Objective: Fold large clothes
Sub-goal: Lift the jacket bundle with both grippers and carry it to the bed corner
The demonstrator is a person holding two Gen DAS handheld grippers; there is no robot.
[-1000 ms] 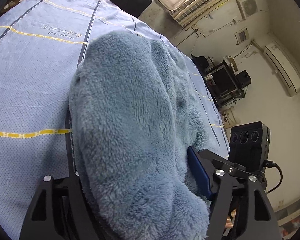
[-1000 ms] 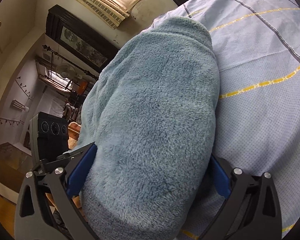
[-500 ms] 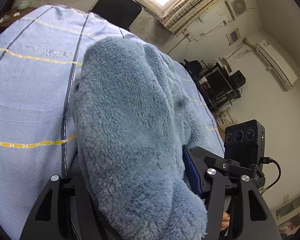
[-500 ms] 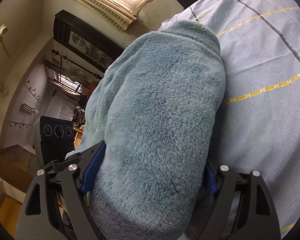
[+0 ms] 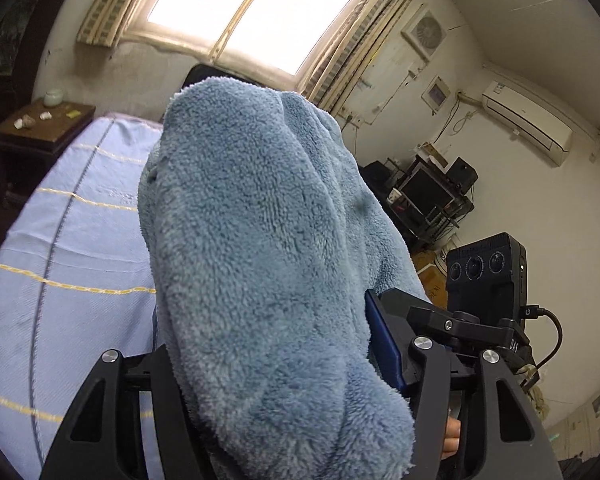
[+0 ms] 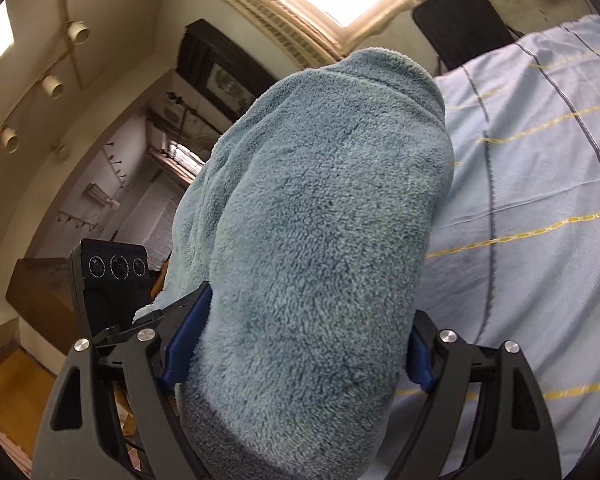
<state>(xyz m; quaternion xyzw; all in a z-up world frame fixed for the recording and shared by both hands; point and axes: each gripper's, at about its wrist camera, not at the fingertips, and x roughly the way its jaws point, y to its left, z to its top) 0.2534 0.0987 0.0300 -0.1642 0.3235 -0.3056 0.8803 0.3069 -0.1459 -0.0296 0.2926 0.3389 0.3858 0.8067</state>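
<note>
Grippers, two: left gripper (image 5: pixel 276 364) and right gripper (image 6: pixel 296 344), each clamped on one thick bundle of fleece garment (image 5: pixel 256 240), jaws just narrowed onto it. Garment: one, blue, bulging forward between both, raised over bed sheet (image 5: pixel 80 248). Beyond: one window (image 5: pixel 256 12), one air conditioner (image 5: pixel 528 114).

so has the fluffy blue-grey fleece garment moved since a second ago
Yes. The fluffy blue-grey fleece garment has risen, clamped in both grippers: its far end lay against the striped blue bedsheet and now reaches the bright window.
</note>
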